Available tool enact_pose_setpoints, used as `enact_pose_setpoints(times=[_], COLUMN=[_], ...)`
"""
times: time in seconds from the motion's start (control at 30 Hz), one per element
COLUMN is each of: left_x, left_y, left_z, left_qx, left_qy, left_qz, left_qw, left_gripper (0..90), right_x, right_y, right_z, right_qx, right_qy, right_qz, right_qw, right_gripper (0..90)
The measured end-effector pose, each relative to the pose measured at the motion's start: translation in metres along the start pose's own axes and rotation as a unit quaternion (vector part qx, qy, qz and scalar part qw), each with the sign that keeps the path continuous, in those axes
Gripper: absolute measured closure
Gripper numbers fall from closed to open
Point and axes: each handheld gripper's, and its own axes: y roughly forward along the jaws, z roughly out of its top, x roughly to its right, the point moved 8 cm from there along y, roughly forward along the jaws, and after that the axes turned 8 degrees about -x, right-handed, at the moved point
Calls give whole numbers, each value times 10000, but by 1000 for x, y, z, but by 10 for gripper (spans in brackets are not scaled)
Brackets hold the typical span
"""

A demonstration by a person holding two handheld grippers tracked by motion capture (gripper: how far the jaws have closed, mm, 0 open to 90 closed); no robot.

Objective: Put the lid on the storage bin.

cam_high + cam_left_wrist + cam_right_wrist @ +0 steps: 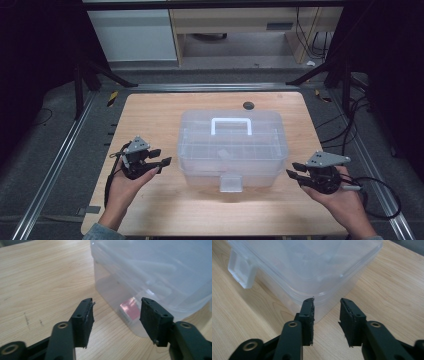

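Clear plastic box [233, 150] with white handle [231, 125] and front latch [231, 183], on table [150, 115] between two part-open, empty claws, left [161, 157] and right [295, 174]: probably light, stiff, slippery; grip by handle or rim.

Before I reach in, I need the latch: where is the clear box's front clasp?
In the high view the clasp hangs at the middle of the box's near side, between both tongs.

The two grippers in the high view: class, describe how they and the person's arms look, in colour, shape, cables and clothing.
The left gripper and the right gripper are both black, each with two flat-faced jaws and a grey three-cornered plate on top. A black cable trails from each. A grey-blue sleeve cuff shows at the left wrist.
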Motion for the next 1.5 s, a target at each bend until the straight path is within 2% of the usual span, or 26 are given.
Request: enact_pose_setpoints(times=[0.07,0.13,0.23,0.27,0.3,0.37,0.43,0.5,0.6,0.8,0.87,0.97,1.03,1.07,1.2,1.23,1.27,1.3,1.33,1.5], left_x=[-4,-7,-16,-16,-18,-22,-24,-27,-29,-35,-37,-40,-40,-40,-44,-46,-48,-51,-54,-69], left_y=[1,2,6,6,7,10,13,16,18,22,23,25,28,28,32,33,34,35,36,43], left_z=[-2,-4,-9,-9,-10,-14,-17,-22,-25,-30,-31,-32,-32,-32,-31,-30,-30,-29,-29,-27], left_qx=[-41,-71,-84,-84,-99,-135,-182,-290,-291,-419,-431,-440,-517,-517,-601,-619,-643,-661,-677,-854], left_qy=[-7,-29,-201,-201,-226,-246,-283,-273,-314,-365,-383,-443,-400,-400,-349,-362,-380,-406,-420,-449], left_qz=[43,116,220,220,281,394,426,483,492,574,593,654,691,691,756,779,791,804,813,929], left_qw=[10000,9999,9995,9995,9993,9988,9985,9980,9979,9968,9966,9959,9955,9955,9947,9944,9941,9937,9935,9910], left_gripper=[391,339,232,205,191,174,130,118,91,65,50,50,46,43,41,41,41,42,42,43], right_x=[1,5,12,12,14,15,18,20,22,33,41,47,56,56,70,79,79,87,87,104], right_y=[0,1,5,5,8,10,14,16,18,22,20,17,17,17,24,29,29,34,34,44], right_z=[0,-2,-6,-6,-8,-9,-12,-14,-15,-21,-18,-16,-15,-15,-15,-16,-16,-17,-17,-16], right_qx=[0,-57,-168,-168,-234,-268,-427,-464,-500,-639,-554,-495,-458,-458,-486,-500,-500,-482,-482,-373], right_qy=[48,74,143,143,212,234,349,345,376,656,812,913,1027,1027,1216,1295,1295,1382,1382,1463], right_qz=[-72,-272,-470,-470,-532,-565,-607,-644,-686,-854,-1028,-1101,-1200,-1200,-1278,-1348,-1348,-1367,-1367,-1459], right_qw=[10000,9996,9987,9987,9981,9978,9966,9963,9957,9921,9898,9885,9864,9864,9831,9811,9811,9797,9797,9777], right_gripper=[541,451,343,343,300,282,227,224,225,223,236,238,247,247,253,262,262,302,302,423])
